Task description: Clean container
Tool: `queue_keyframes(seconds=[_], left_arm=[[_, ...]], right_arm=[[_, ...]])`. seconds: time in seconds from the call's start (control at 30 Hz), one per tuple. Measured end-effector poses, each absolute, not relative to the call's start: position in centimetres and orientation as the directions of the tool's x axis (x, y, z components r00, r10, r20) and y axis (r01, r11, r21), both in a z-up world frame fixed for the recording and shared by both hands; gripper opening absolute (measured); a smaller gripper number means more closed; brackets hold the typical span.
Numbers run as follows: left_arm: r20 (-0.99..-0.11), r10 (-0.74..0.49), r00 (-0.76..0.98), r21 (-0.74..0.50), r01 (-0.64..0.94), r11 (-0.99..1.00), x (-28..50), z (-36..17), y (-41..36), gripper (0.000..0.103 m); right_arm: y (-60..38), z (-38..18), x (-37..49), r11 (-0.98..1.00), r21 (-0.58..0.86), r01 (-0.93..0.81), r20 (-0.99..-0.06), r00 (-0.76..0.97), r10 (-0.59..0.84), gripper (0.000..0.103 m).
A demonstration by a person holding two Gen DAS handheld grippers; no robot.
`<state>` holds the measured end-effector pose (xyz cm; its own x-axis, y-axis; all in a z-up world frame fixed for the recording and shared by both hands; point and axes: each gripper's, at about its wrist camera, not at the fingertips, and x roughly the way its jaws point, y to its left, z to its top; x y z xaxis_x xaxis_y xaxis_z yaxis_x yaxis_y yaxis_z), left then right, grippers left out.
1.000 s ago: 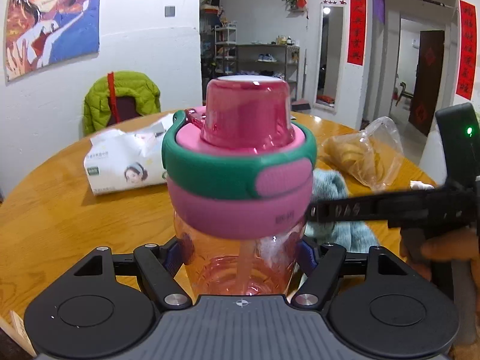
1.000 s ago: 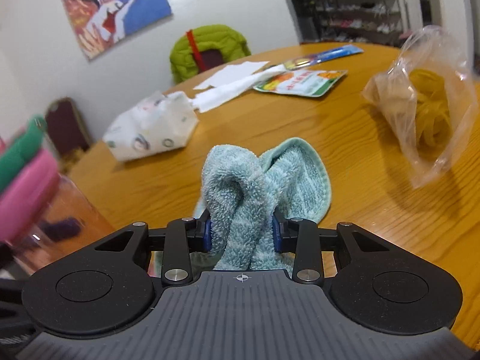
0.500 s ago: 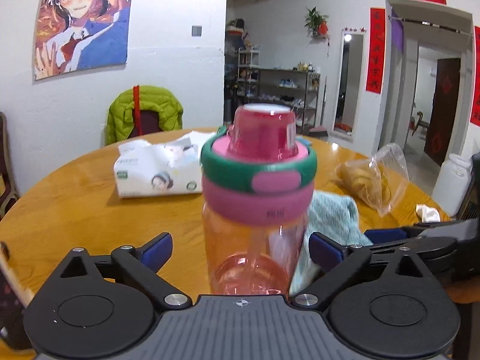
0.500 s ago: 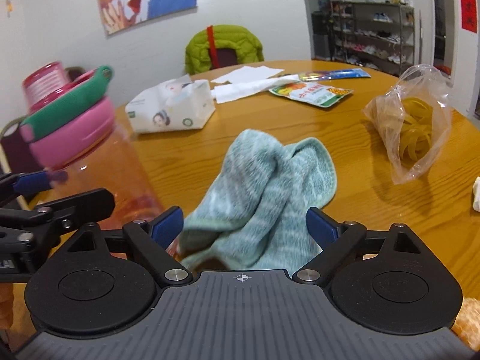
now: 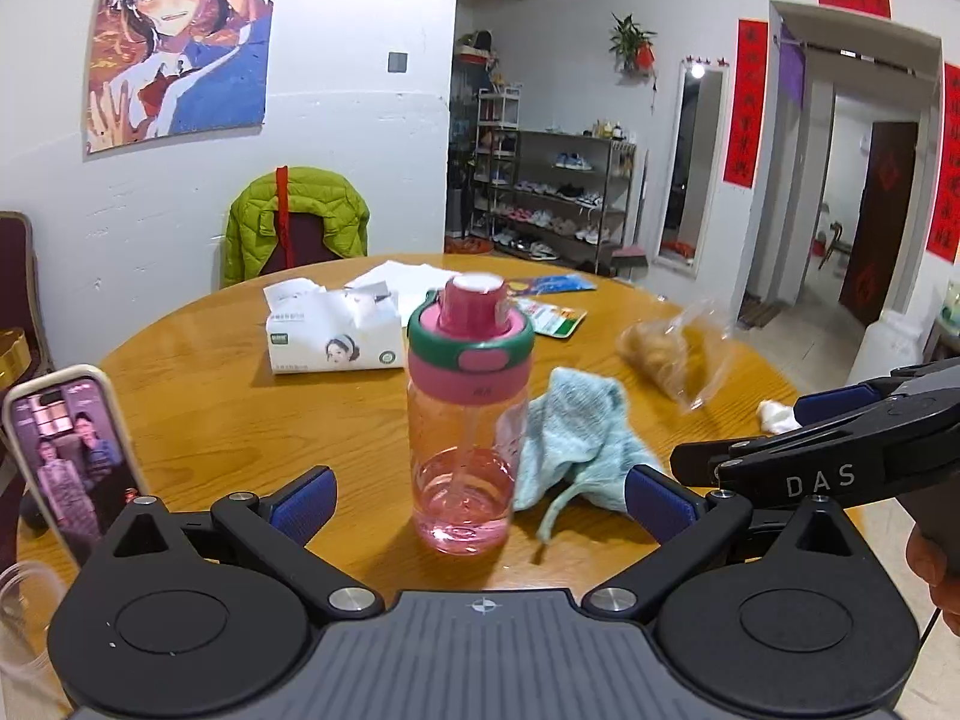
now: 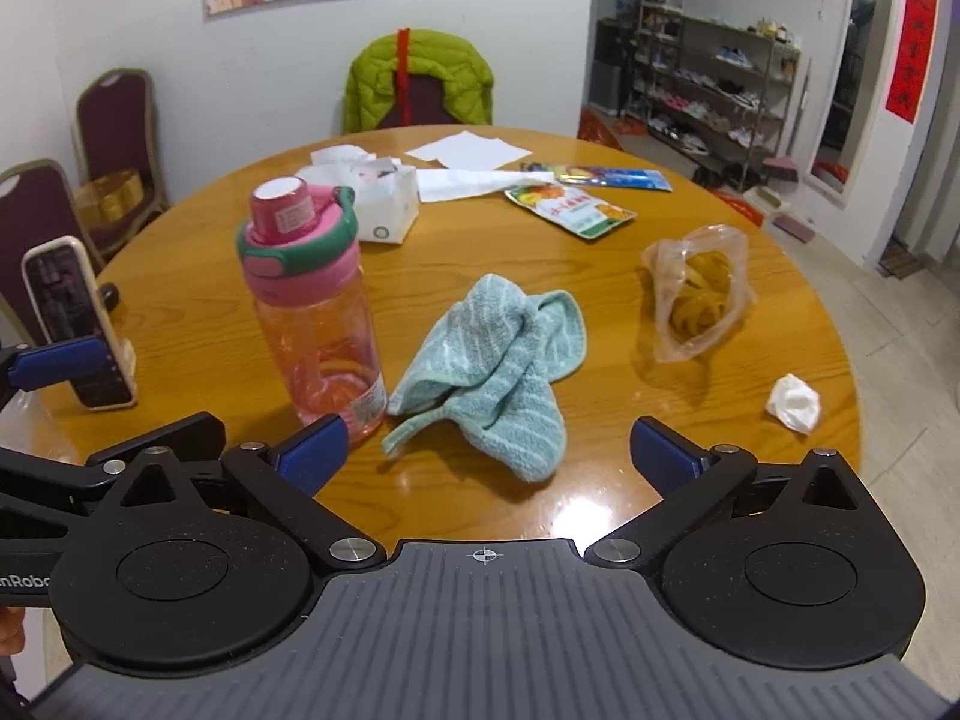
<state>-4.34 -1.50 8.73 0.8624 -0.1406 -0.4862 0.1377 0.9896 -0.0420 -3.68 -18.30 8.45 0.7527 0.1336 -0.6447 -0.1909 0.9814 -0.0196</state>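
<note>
1. Plastic bag (image 5: 672, 354): motion-blurred in the left wrist view; contents indistinct.
2. Phone (image 6: 75, 324): lower part hidden behind the left tool's finger (image 6: 57, 363).
3. Clear cup (image 5: 21, 618): cut off by the left edge.
4. Snack packet (image 6: 570, 207): print too small to read.

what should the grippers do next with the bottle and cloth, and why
Probably nothing more than easing both back. The left gripper and right gripper are open and empty; the bottle stands upright on the table, lid on, and the cloth lies crumpled beside it. That looks like a finished wipe, though how clean the bottle is cannot be judged.
</note>
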Motion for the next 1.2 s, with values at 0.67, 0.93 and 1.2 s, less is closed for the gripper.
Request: queue_keyframes(seconds=[0.67,0.93,1.2], left_arm=[[-0.576,-0.081,0.814,-0.051,0.063,0.997,-4.7,8.9,-1.9,0.102],[-0.54,-0.105,0.835,-0.048,0.094,0.994,-5.8,10.1,-2.7,0.102],[-0.525,-0.106,0.844,-0.033,0.104,0.994,-6.1,10.5,-3.1,0.102]], right_arm=[[-18.5,12.1,-7.3,0.975,-0.03,-0.22,-0.666,0.732,0.145,0.102],[-18.9,12.5,-7.8,0.976,0.0,-0.217,-0.65,0.742,0.165,0.103],[-18.7,12.7,-8.0,0.973,-0.026,-0.228,-0.633,0.758,0.16,0.103]])
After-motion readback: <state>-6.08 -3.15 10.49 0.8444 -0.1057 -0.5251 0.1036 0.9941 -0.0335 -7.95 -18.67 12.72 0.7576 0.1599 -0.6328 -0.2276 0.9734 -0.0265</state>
